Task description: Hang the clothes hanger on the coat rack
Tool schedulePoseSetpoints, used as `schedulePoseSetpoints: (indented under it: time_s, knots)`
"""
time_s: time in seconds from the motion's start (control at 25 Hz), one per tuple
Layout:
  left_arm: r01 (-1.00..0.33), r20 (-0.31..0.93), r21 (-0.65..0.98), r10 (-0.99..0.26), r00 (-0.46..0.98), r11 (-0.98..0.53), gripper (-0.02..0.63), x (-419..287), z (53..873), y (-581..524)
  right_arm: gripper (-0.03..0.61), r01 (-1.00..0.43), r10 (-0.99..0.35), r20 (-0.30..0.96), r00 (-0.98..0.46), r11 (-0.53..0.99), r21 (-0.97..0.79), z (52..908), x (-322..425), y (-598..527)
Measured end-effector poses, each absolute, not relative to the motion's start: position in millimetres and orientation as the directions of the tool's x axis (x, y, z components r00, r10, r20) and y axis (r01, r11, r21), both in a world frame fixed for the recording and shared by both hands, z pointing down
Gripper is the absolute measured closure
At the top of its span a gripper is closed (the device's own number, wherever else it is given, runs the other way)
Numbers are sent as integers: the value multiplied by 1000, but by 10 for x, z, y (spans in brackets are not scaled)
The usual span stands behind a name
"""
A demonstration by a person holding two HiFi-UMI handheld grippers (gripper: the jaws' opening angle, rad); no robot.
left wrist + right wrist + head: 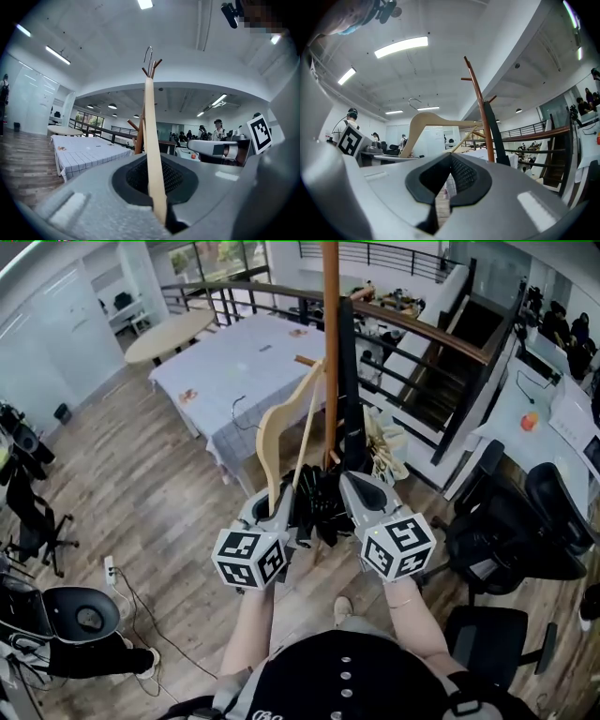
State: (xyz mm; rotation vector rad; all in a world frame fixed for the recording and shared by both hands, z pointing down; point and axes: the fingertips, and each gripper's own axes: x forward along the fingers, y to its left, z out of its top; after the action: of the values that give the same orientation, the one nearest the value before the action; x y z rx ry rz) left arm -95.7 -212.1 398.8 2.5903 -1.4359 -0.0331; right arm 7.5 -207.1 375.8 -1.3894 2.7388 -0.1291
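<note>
Wood-plank floor (pixel 159 484) runs underfoot, a dark swivel chair (pixel 80 615) low on the left and more office chairs (pixel 525 531) on the right. Both forearms reach forward and level, side by side. The left gripper (pixel 274 502) is clamped on one end of the pale wooden clothes hanger (pixel 281 423), and in the left gripper view that hanger stands upright out of the closed jaws, its wire hook (pixel 149 54) at the top. The right gripper (pixel 356 482) has its tips together on nothing. The hanger sits just beside the brown pole of the coat rack (pixel 330 352); I can't tell if they touch. A dark strap (pixel 349 381) hangs there. Beyond are a table (pixel 244 362) in checked cloth, then a railing (pixel 422 334).
</note>
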Motion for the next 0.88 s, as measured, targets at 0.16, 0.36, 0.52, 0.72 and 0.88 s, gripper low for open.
schedulePoseSetpoints:
  time_s: [0.16, 0.36, 0.52, 0.72, 0.88]
  knots:
    - [-859, 54, 166, -865, 499, -485, 614, -1014, 3890, -2386, 580, -790, -796, -31, -605, 605, -99, 3681, 125, -2318]
    - [-877, 31, 158, -886, 463, -453, 614, -1014, 3787, -2677, 580, -773, -778, -44, -626, 627, -93, 3620, 178, -2619]
    - [-889, 11, 154, -899, 439, -432, 614, -970, 3700, -2867, 580, -759, -764, -54, -644, 646, -88, 3569, 239, -2825]
    - [-893, -1, 148, -904, 429, -424, 614, -864, 3652, -3073, 580, -738, -741, -59, -669, 671, -72, 3518, 268, -3049]
    - [-901, -10, 147, -912, 410, -407, 614, -841, 3646, -3212, 580, -720, -722, -60, -689, 692, -51, 3497, 296, -3170]
